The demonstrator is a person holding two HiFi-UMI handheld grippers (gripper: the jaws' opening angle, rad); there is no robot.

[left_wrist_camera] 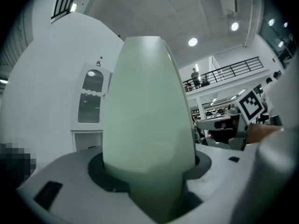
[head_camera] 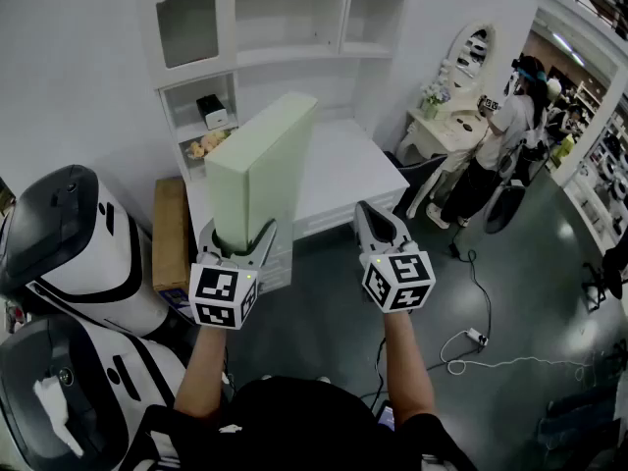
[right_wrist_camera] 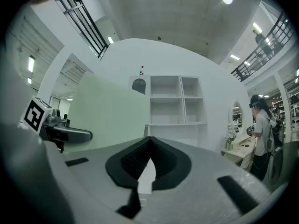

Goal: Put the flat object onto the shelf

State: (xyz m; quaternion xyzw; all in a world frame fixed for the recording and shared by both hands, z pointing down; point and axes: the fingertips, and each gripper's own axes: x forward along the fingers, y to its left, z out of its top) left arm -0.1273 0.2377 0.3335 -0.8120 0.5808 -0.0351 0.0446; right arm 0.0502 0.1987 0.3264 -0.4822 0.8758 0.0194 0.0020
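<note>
Left gripper [head_camera: 242, 239]: jaws partly open and clamped on the bottom edge of the flat object [head_camera: 260, 170], a pale green slab. It stands upright and tilts toward 1 o'clock, above the white desk [head_camera: 339, 180] and in front of it. Right gripper [head_camera: 379, 228] is at 3 o'clock of the left one, jaw tips together, nothing in them.

Left gripper view: slab [left_wrist_camera: 147, 115] fills the middle, pads tight on both faces.

Right gripper view: closed tips [right_wrist_camera: 148, 141], the slab's broad face [right_wrist_camera: 112, 111] at 9 o'clock, and the white shelf unit [right_wrist_camera: 173, 101] at 12 with open bays.

Only the head view shows the shelf unit [head_camera: 294, 18] rising behind the desk, and a standing person [head_camera: 500, 135] at 2 o'clock.
</note>
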